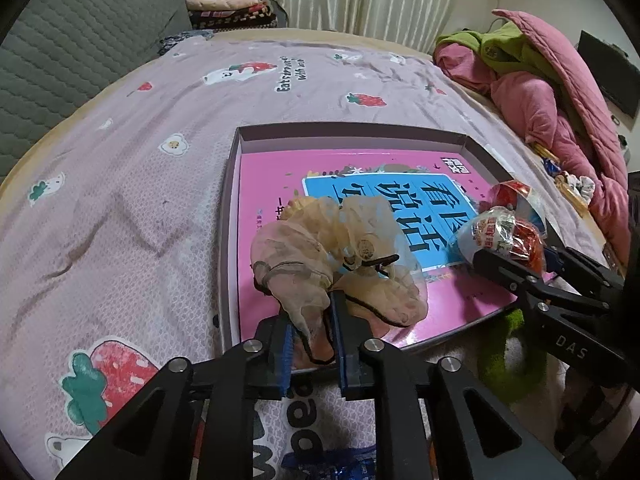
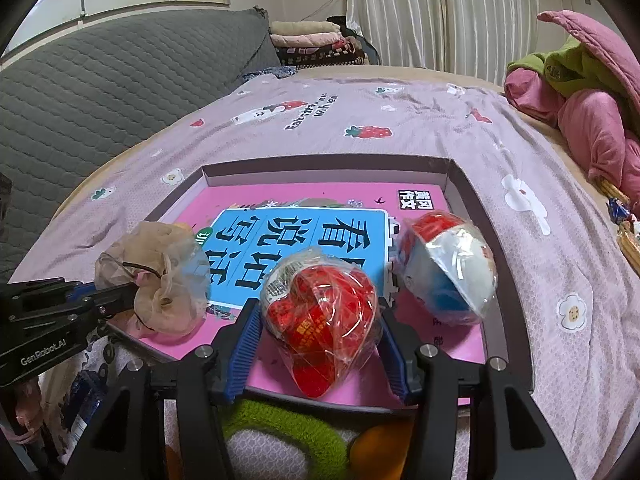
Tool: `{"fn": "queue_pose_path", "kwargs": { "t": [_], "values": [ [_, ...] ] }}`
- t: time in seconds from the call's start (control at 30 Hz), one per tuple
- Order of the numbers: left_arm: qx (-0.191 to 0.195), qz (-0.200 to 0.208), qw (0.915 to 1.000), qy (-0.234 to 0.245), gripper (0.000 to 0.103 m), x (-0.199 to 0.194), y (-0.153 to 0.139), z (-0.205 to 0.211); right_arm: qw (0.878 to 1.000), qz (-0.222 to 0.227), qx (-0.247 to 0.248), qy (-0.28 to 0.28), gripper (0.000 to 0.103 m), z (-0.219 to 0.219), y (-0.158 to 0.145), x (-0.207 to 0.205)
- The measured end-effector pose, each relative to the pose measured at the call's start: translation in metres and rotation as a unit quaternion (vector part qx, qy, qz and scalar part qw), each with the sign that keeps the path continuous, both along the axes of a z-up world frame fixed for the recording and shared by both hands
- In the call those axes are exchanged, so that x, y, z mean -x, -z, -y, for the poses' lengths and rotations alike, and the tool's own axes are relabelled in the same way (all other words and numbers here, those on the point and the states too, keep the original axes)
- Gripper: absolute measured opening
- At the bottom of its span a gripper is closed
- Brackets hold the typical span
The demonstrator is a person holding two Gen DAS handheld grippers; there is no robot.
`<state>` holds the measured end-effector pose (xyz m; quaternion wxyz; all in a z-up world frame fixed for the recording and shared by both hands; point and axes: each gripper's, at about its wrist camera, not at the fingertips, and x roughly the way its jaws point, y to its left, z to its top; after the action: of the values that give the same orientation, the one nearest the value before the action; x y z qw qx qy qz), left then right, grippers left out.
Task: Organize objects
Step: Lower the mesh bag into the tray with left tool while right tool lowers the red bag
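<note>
A shallow box lid (image 1: 236, 184) (image 2: 464, 184) lies on the bed with a pink and blue book (image 1: 272, 176) (image 2: 288, 204) inside. My left gripper (image 1: 314, 320) is shut on a beige mesh scrunchie bundle (image 1: 320, 240) (image 2: 156, 276) over the box's near left corner. My right gripper (image 2: 318, 320) (image 1: 516, 260) is shut on a red wrapped toy egg (image 2: 320, 312) (image 1: 504, 236) over the box's near edge. A second wrapped egg, white, red and blue (image 2: 448, 268) (image 1: 520, 196), lies on the book just beyond it.
The purple strawberry-print sheet (image 1: 120, 184) (image 2: 540, 280) covers the bed. A pink and green quilt heap (image 1: 560, 92) (image 2: 592, 100) lies at the right. A grey headboard (image 2: 100, 92) and folded blankets (image 1: 228, 4) stand behind. A green fuzzy item (image 2: 280, 428) lies under my right gripper.
</note>
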<state>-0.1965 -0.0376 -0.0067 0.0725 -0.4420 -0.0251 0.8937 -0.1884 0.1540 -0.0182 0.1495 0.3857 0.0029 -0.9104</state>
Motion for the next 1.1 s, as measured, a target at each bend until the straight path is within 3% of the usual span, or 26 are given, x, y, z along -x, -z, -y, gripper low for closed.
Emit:
{"fn": "queue_pose_path", "kwargs": {
  "t": [0.4, 0.57, 0.77, 0.93, 1.1],
  "values": [
    [-0.020, 0.008, 0.9998, -0.002, 0.024, -0.001, -0.001, 0.006, 1.000, 0.002, -0.003, -0.007, 0.057, 0.003, 0.000, -0.002],
    [-0.037, 0.014, 0.9992, -0.003, 0.036, -0.001, -0.003, 0.011, 1.000, -0.004, -0.006, -0.012, 0.063, 0.005, -0.002, -0.004],
    [-0.034, 0.013, 0.9993, -0.006, 0.037, -0.002, -0.003, 0.011, 1.000, -0.015, -0.010, -0.014, 0.067, 0.006, -0.006, -0.008],
    [-0.026, 0.007, 0.9996, 0.003, 0.049, -0.004, -0.005, 0.006, 0.999, -0.028, -0.015, -0.015, 0.069, 0.007, -0.011, -0.010],
    [-0.008, 0.001, 0.9999, 0.008, 0.051, -0.007, -0.007, 0.002, 0.999, -0.039, -0.017, -0.016, 0.070, 0.007, -0.014, -0.013]
  ]
}}
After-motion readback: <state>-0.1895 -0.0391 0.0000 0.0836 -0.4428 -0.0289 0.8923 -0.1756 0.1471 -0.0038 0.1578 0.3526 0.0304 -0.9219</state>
